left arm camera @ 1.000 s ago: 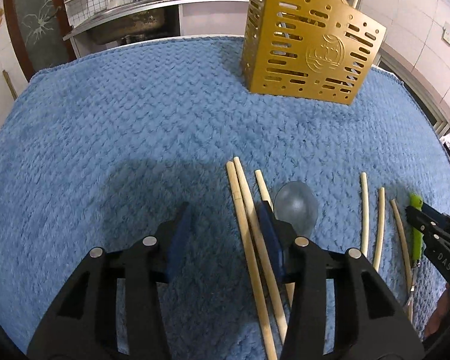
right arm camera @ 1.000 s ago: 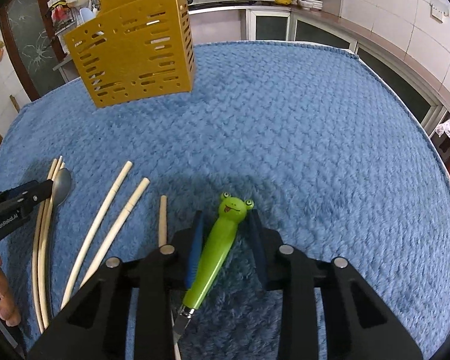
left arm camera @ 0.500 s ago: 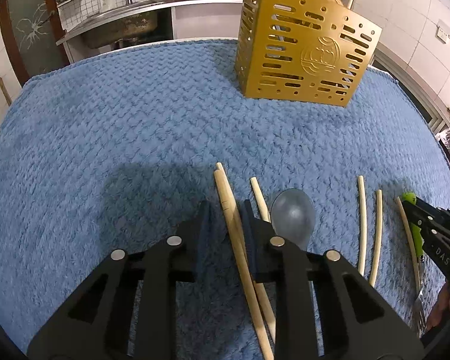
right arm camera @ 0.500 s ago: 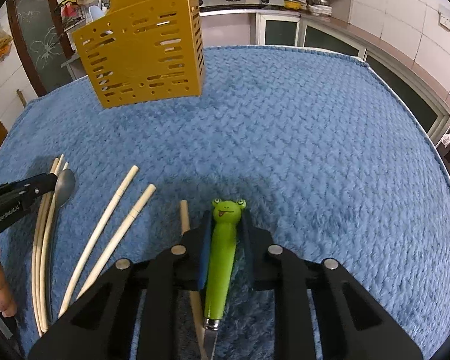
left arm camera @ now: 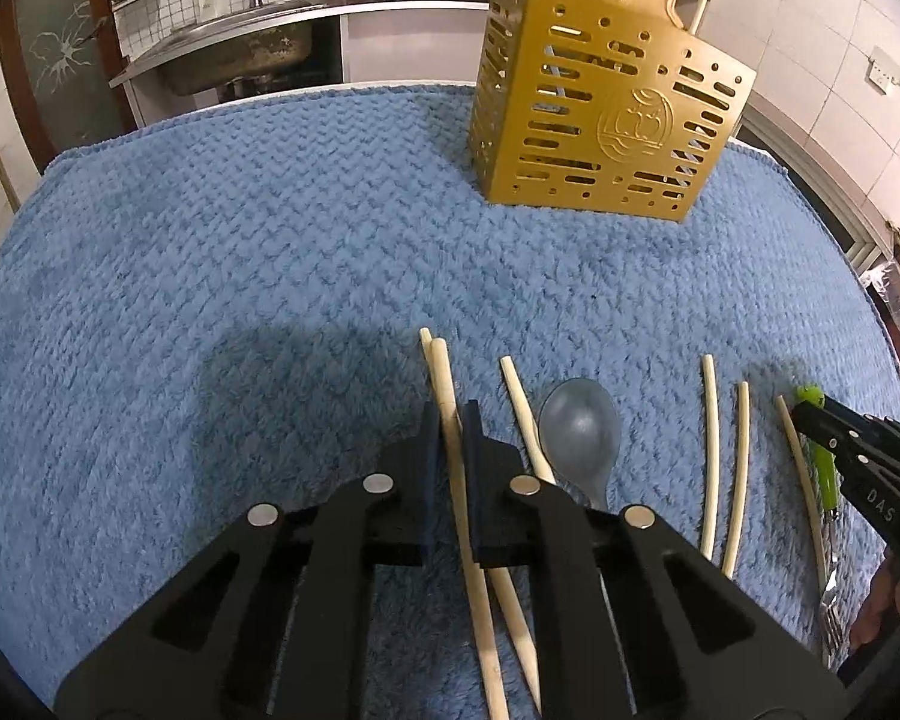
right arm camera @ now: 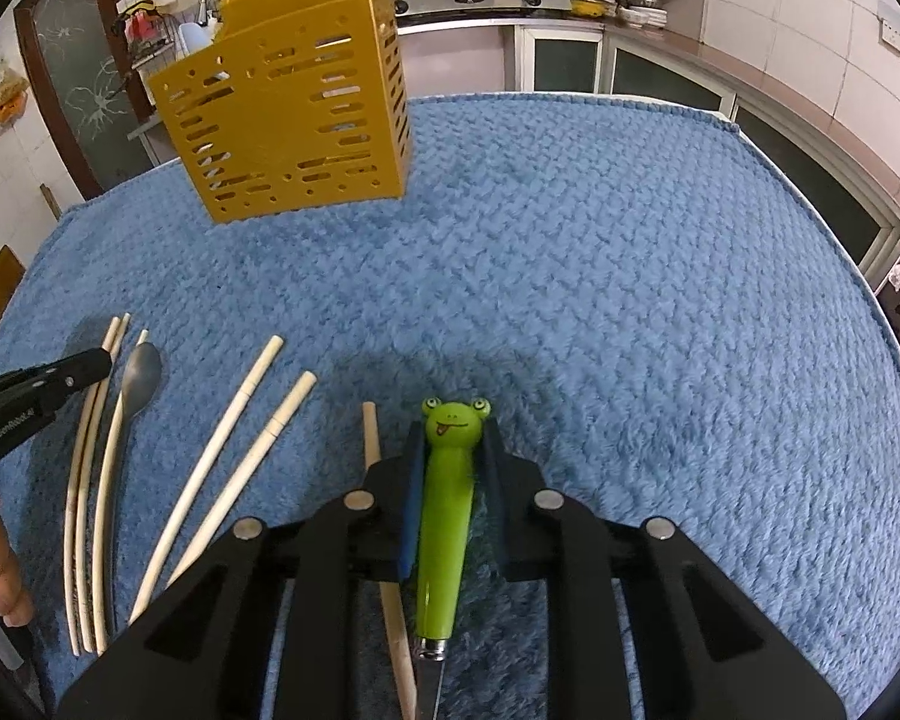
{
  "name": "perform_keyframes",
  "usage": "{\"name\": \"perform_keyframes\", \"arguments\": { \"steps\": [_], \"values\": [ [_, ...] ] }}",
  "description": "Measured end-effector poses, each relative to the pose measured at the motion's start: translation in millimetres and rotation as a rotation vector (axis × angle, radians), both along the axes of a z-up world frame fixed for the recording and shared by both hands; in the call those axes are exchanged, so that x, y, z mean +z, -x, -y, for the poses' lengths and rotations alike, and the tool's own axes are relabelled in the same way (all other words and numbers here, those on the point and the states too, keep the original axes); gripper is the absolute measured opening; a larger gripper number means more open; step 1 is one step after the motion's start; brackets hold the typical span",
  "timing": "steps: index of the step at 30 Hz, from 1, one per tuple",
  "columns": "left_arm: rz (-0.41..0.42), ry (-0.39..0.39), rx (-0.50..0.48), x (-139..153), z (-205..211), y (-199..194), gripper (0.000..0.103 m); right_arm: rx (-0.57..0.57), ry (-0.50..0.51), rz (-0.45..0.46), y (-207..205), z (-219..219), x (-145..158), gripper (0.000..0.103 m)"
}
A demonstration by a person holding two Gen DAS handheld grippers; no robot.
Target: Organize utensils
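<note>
I have both grippers down on the blue towel point(left arm camera: 270, 252) near its front edge, each clamped on a utensil. The left gripper point(left arm camera: 448, 420) is pinched narrow on a chopstick point(left arm camera: 444, 372); a second chopstick lies hard against it, and I cannot tell whether that one is caught in the pads too. The right gripper point(right arm camera: 450, 450) grips the frog fork point(right arm camera: 447, 492) by its green handle, pads pressing both sides, the tines pointing back toward me.

The gold caddy point(left arm camera: 600, 120) stands toward the far edge of the towel, well apart from everything still lying flat. It already has something standing in it (a pale stick and a grey handle show above the rim).

The step in hand, as I judge it, is the lift-off. I would raise the left side straight up first and watch whether one stick or two come away; if the neighbour drags, it will likely slip free halfway. The grip sits near the chopstick's far end, so the long tail should droop, and I'd tilt it upright early. Same for the fork: the handle is smooth and tapered, so I'd keep the pinch firm and avoid sweeping the loose chopstick point(right arm camera: 372, 438) just beside it on the left.

Remaining on the towel: a grey spoon point(left arm camera: 579, 432) and more chopsticks between the grippers.
</note>
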State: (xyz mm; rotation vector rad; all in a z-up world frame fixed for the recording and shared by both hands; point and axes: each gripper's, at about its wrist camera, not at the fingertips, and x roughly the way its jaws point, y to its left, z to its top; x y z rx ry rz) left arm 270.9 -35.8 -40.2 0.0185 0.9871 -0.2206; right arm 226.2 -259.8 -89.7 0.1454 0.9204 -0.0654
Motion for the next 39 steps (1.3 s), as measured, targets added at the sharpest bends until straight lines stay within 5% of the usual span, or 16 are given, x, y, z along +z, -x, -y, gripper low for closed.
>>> {"name": "perform_keyframes", "arguments": {
  "steps": [20,39],
  "values": [
    [0.056,0.052,0.004,26.1,-14.7,11.3,0.004,0.02,-0.033,0.059,8.7,3.7,20.3,0.019],
    [0.285,0.145,-0.034,89.9,-15.1,50.3,0.005,0.028,-0.045,0.251,42.0,7.5,75.0,0.019]
  ]
}}
